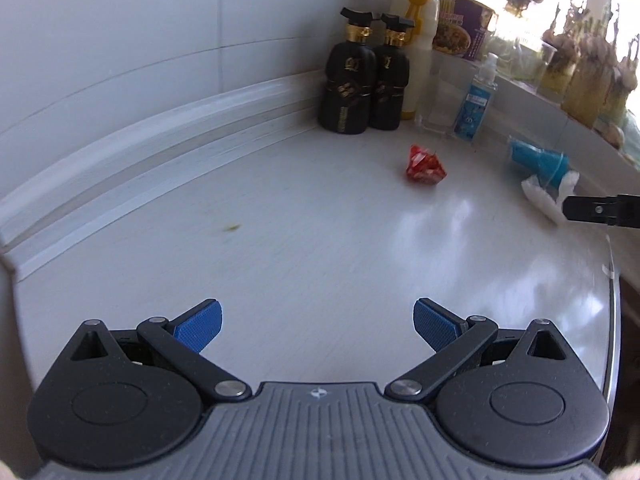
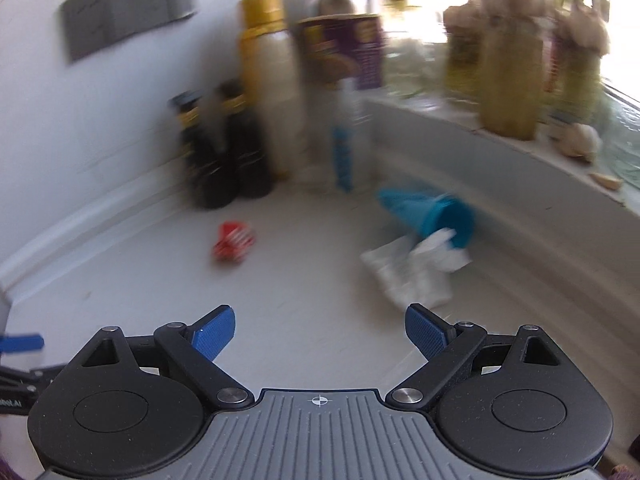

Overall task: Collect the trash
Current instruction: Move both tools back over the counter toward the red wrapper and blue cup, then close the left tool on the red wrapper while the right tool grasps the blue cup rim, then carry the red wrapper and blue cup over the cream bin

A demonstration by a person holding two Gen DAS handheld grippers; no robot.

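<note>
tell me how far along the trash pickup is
Nothing looks collected yet. Both tools are open and empty: the left tool hangs back over the counter, while the right tool is nearest the crumpled white tissue. Also left: the red wrapper and the tipped blue cup.

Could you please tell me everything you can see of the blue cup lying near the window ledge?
The blue cup looks like plastic, tapered, with ridged sides. It lies tipped on its side on the white counter, close to the ledge, its open mouth facing the near edge. Crumpled white tissue lies at the mouth and seems to touch it. Neither gripper touches it.
</note>
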